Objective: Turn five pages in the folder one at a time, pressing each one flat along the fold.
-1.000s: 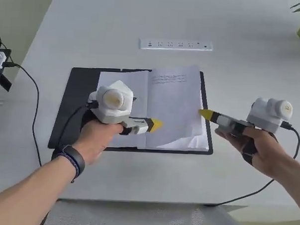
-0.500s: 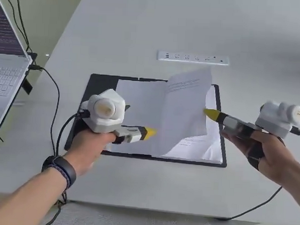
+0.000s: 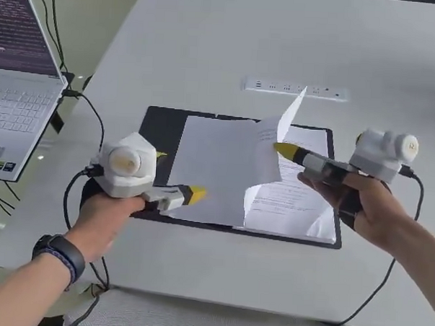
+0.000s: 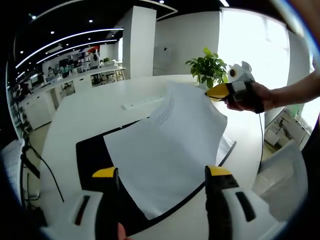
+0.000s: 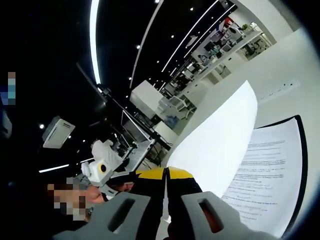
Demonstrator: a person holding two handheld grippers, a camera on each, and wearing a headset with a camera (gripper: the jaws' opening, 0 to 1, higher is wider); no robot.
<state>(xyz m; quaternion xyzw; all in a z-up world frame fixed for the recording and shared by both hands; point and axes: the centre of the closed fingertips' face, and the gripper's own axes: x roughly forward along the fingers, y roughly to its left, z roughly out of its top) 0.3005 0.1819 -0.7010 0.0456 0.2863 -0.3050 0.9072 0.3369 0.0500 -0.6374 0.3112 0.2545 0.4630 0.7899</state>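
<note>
Bare table (image 3: 208, 40) around the folder (image 3: 155, 131); raised page (image 3: 263, 163) over its middle; laptop (image 3: 14, 103) and cable (image 3: 97, 118) at left.

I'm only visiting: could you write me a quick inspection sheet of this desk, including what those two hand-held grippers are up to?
Surface: white table.
Job's things: black folder lies open; one page lifted, curling.
Clutter: power strip beyond the folder; laptop at the left.
Grippers: right hand-held gripper shut on the page; left hand-held gripper open, at the folder's near edge.
Cables: gripper cable trails off the table; laptop cable.
Surroundings: plant, open office.
</note>
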